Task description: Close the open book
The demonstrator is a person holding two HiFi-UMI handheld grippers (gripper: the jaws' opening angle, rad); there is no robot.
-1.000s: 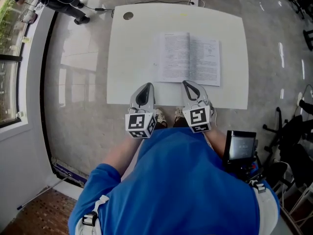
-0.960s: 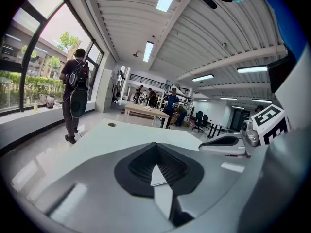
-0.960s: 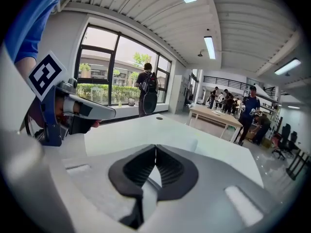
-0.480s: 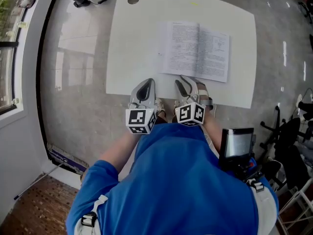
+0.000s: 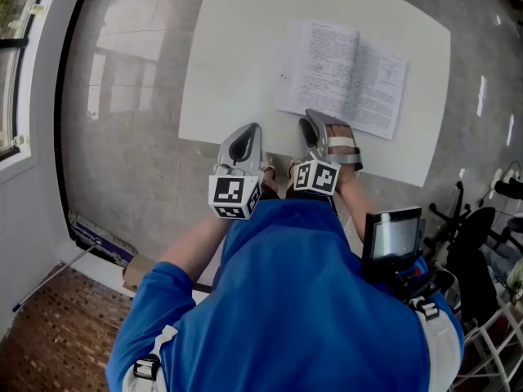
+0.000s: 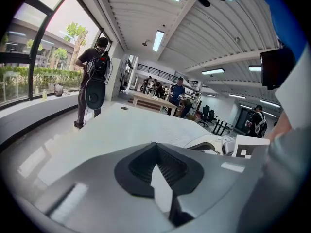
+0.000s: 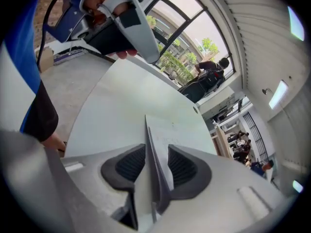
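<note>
The open book (image 5: 347,76) lies flat on the white table (image 5: 237,55), its printed pages up. My right gripper (image 5: 309,121) is rolled on its side at the book's near left corner. In the right gripper view its jaws are opening around the book's thin edge (image 7: 154,152), with a gap at each pad. My left gripper (image 5: 247,129) hovers at the table's near edge, left of the book, shut with nothing in it. The left gripper view has its fingertips (image 6: 156,147) meeting over the tabletop (image 6: 112,130).
A small screen device (image 5: 394,239) hangs at the person's right hip. Chairs and racks (image 5: 482,251) stand on the floor to the right, a window wall at the left. A person with a backpack (image 6: 95,81) stands beyond the table's far end.
Both grippers have sunk toward the table's near edge. The right one has rolled onto its side, moved up to the book's near edge and opened its jaws.
</note>
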